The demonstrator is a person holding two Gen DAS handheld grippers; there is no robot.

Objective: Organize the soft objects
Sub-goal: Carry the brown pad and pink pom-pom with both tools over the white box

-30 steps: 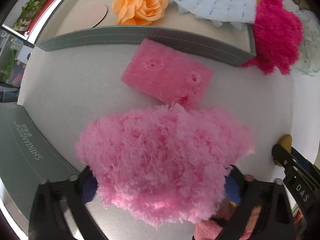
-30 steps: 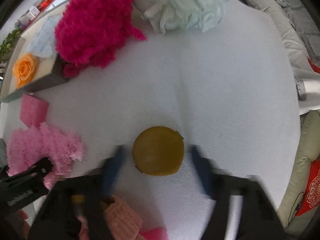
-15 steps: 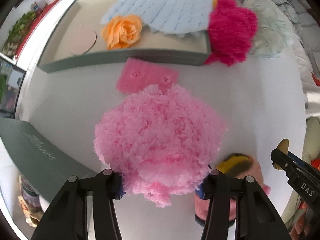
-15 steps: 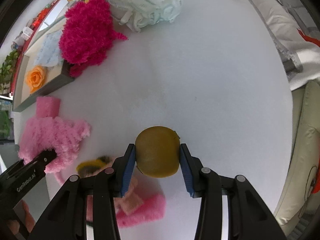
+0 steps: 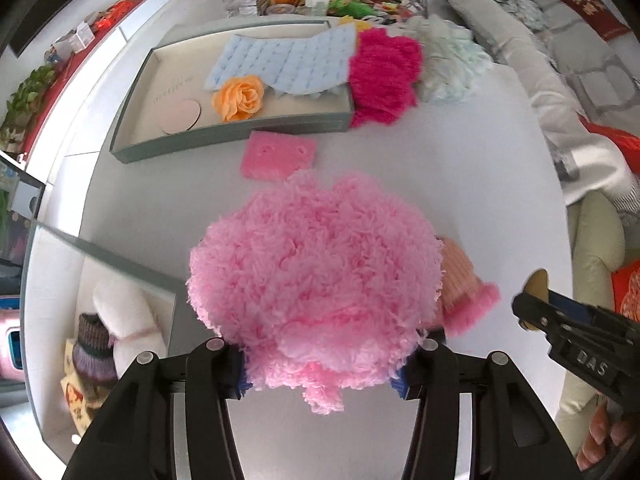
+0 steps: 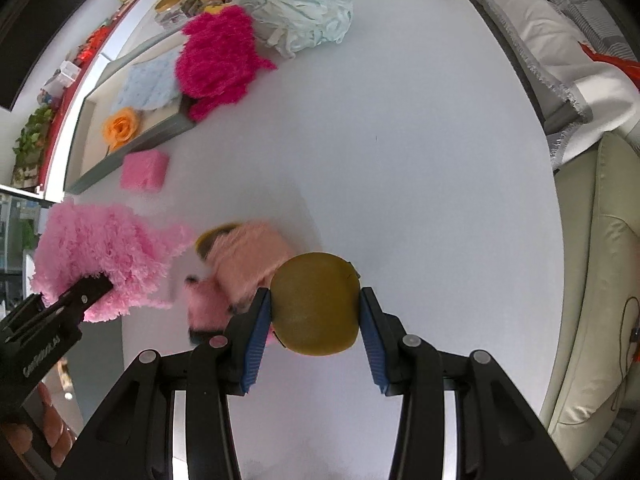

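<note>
Hiding its own fingertips, the left claw (image 5: 320, 376) is gripping a pink fluffy bundle (image 5: 316, 284), while the right claw (image 6: 314, 332) is clamping an olive ball (image 6: 314, 304).

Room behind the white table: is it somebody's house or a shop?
Most likely a house, a living room. A cream sofa with quilted blankets curves along the white table, and a shelf crowded with small household things runs behind it.

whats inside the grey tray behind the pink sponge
The grey tray holds an orange fabric rose, a round tan disc and a blue quilted sheet; anything under that sheet is hidden.
</note>
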